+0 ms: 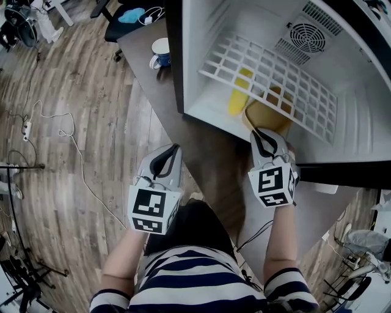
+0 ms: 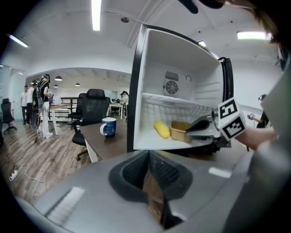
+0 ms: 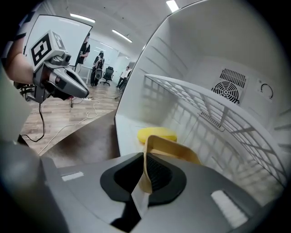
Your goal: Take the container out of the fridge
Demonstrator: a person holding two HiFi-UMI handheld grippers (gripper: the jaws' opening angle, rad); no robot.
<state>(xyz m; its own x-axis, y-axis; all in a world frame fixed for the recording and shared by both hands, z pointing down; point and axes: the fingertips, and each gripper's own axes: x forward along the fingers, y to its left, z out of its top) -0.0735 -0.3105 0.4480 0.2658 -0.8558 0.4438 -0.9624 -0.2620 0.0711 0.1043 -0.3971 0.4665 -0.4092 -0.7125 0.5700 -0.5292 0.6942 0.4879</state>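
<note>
Tan container (image 3: 175, 150) wall clamped by right gripper (image 3: 144, 177) inside fridge (image 3: 218, 45) (yellow item (image 3: 157, 134) beside); left gripper (image 2: 152, 195) jaws together, empty.

Bright, even light from ceiling strips (image 2: 95, 13); gripper views fisheye-warped, corners black

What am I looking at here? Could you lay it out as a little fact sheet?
Place: open fridge on a brown table
Inside: tan container, yellow item beside it, wire shelf above
Right gripper: shut on the container's rim
Left gripper: shut, empty, outside the fridge
Also on table: blue mug
</note>
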